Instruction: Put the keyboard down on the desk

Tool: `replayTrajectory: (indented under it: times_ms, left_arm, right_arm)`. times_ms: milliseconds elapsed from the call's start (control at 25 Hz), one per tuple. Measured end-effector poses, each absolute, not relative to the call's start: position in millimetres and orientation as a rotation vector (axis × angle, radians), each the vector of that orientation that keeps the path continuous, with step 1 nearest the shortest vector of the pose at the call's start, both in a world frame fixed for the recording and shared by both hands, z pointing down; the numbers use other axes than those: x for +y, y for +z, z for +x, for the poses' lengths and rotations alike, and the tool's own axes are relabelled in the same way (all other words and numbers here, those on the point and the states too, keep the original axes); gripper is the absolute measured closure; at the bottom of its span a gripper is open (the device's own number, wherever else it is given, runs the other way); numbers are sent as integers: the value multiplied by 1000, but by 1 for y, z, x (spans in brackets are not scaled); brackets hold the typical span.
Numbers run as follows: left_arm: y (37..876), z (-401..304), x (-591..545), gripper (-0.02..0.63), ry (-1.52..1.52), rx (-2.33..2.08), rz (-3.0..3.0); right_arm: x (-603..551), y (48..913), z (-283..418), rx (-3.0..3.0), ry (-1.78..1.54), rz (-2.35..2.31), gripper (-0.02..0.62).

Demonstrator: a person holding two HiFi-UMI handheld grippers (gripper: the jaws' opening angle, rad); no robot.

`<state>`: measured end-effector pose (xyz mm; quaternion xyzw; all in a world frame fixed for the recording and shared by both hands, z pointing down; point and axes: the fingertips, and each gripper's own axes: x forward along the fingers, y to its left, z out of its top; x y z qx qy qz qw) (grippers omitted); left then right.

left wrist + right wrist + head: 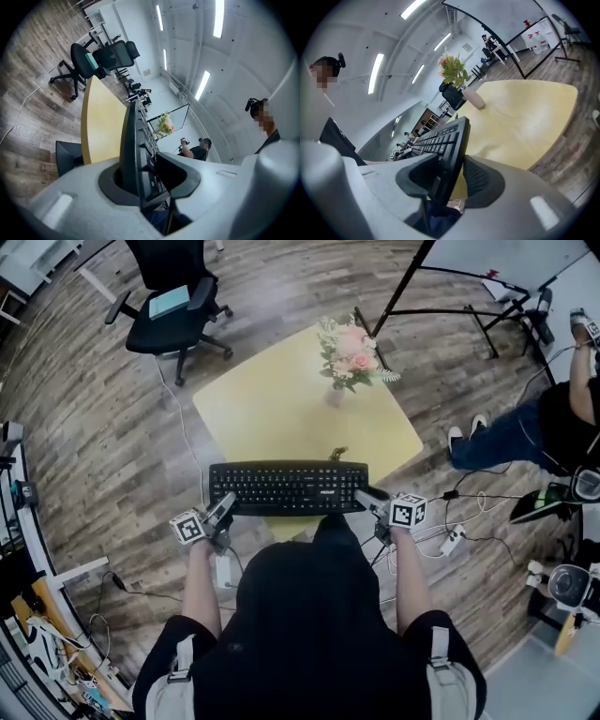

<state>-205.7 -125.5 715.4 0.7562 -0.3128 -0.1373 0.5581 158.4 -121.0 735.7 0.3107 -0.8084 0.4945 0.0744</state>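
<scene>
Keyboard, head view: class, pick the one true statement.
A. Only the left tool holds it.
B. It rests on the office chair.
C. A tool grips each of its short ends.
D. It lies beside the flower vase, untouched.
C: the keyboard spans between the left tool and the right tool, and each gripper view shows one end of it clamped between that tool's jaws.

The yellow desk (272,418) stands on wood floor (112,446); a flower vase (348,360) stands on it.
</scene>
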Motion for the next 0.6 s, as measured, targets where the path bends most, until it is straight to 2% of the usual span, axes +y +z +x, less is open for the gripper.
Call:
replayTrajectory:
  times_ms: [600]
  left_arm:
    - [761, -195, -170, 495, -209, -842, 1721]
  right_arm:
    - [-167, 770, 171, -2347, 1592, 932, 423]
